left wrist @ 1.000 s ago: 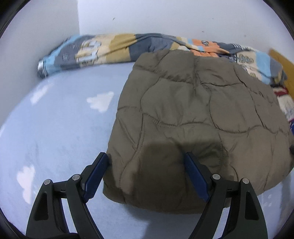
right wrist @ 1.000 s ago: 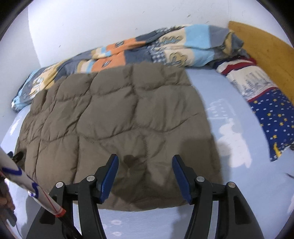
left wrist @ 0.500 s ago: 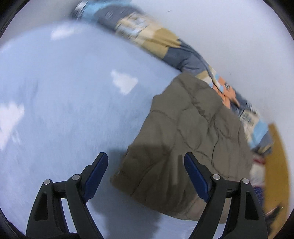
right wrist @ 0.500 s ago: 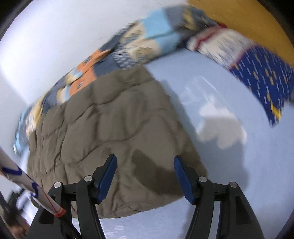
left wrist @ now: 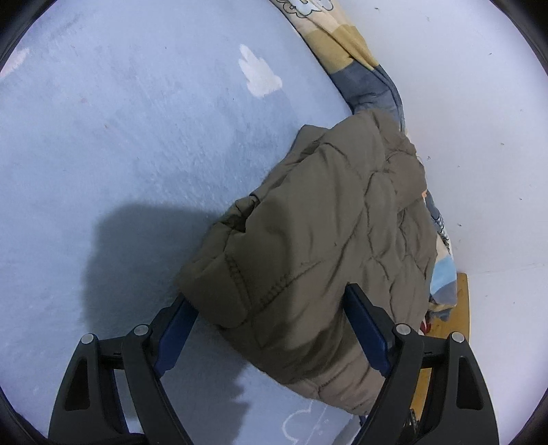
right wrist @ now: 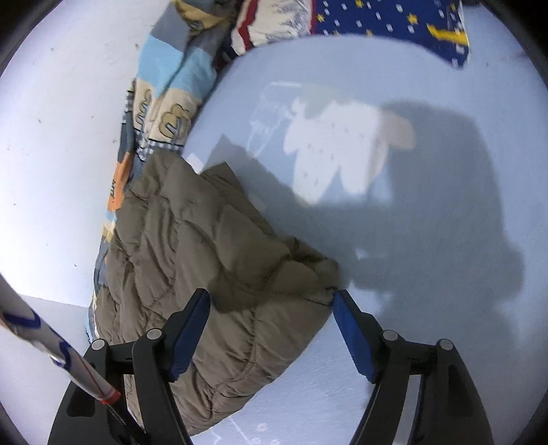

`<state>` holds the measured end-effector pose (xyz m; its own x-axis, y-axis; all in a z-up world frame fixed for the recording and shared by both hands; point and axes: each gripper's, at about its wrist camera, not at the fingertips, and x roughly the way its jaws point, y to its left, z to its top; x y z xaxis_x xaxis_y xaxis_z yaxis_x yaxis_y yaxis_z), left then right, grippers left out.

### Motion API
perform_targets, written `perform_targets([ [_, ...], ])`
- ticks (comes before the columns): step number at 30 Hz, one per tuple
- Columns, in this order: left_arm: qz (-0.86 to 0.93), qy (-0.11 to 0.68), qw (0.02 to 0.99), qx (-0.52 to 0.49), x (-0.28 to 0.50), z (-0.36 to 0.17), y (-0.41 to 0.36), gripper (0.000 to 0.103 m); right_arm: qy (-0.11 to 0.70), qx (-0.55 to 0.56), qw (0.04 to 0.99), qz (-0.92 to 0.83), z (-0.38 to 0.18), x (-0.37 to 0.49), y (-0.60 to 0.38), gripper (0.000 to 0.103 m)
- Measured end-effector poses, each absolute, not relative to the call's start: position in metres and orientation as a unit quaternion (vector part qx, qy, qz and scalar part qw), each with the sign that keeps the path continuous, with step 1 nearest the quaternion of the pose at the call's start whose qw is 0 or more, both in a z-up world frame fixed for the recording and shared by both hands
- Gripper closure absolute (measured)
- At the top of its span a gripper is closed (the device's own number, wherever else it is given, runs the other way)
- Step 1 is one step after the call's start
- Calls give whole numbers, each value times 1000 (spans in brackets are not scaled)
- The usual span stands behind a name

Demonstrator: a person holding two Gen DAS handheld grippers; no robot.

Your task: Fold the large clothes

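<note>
A folded olive-brown quilted jacket (left wrist: 325,239) lies on the light blue bed sheet (left wrist: 120,137); it also shows in the right wrist view (right wrist: 205,256). My left gripper (left wrist: 270,301) is open, its jaws wide apart around the jacket's near left corner. My right gripper (right wrist: 272,297) is open, its jaws wide apart around the jacket's near right corner. Both views are rolled sideways. I cannot tell whether the pads touch the fabric.
A patchwork blanket (right wrist: 164,85) lies bunched along the white wall behind the jacket, also in the left wrist view (left wrist: 349,51). A star-print pillow (right wrist: 394,27) lies at the bed's far end. A wooden headboard (left wrist: 459,308) shows at right.
Both grippers have rolled sideways and moved in to the jacket's near corners, left at the left corner, right at the right corner. The jaws stay wide open.
</note>
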<state>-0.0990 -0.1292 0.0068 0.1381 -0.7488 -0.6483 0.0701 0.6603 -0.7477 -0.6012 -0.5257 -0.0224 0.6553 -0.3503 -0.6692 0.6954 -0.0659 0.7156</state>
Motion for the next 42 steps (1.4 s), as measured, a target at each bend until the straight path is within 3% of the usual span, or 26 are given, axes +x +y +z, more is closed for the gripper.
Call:
perform_targets([
  [8,-308,565,712,-281,-88,2,-145,16,112,645,679,-331,-55,-583,-541,17],
  [9,-310,558,719,-275,-93,4,-147,16,105,649,681,-322,-60,-581,-544,22],
  [10,-313,545,731,-264,-103,9,-149,23,96,650,687,-312,-62,-578,-546,28],
  [12,-317,517,769,-203,-136,23,-163,38,122,616,705,-331,-53,-571,-547,49],
  [14,-320,476,810,-124,-148,44,-178,50,161,552,736,-357,-32,-559,-542,59],
  [20,-317,389,865,0,-184,74,-196,58,251,384,782,-422,9,-528,-514,68],
  [28,-332,365,870,5,-211,109,-169,59,265,270,811,-446,57,-527,-470,70],
  [35,-336,367,867,-11,-257,118,-118,59,255,291,816,-429,73,-564,-431,70],
  [42,-318,387,866,-15,-296,93,-78,59,252,332,804,-424,53,-607,-389,70],
])
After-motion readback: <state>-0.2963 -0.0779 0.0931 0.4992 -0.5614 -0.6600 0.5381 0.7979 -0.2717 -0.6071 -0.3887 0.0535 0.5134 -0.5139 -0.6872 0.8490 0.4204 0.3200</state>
